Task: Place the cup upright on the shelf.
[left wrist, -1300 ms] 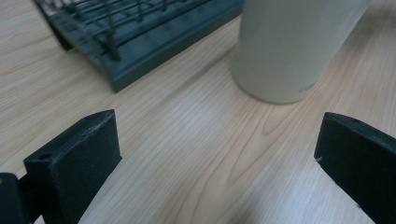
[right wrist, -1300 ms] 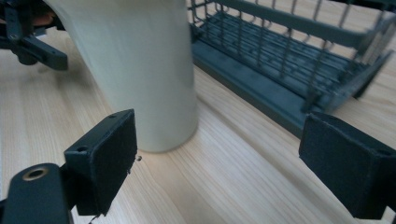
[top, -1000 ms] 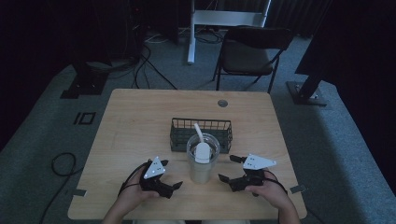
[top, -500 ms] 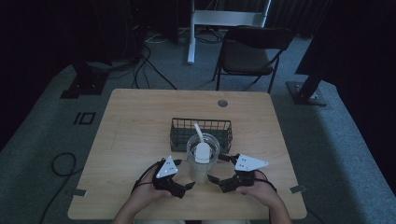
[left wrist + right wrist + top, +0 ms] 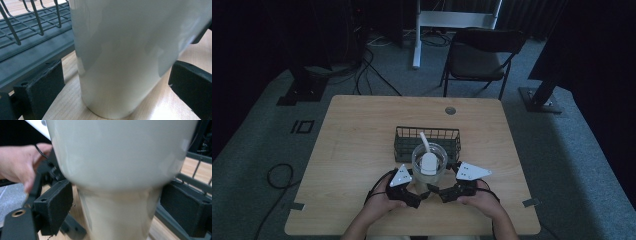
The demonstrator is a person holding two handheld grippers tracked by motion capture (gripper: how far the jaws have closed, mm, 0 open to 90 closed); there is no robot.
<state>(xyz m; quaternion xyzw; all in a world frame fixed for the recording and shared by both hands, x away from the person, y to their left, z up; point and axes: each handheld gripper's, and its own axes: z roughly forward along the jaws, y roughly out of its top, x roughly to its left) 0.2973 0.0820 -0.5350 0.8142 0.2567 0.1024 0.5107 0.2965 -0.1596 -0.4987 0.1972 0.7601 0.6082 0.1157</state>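
Left gripper view: cup stands on surface between spread jaws, untouched; right gripper jaws likewise apart around it.

I hold my left gripper low near my edge, my left hand wrapped around its body, its jaws spread wide and pointing forward and inward. My right gripper mirrors it from the other side, gripped by my right hand, jaws also parted. Both forearms come up close together, and the two gripper tips almost meet.
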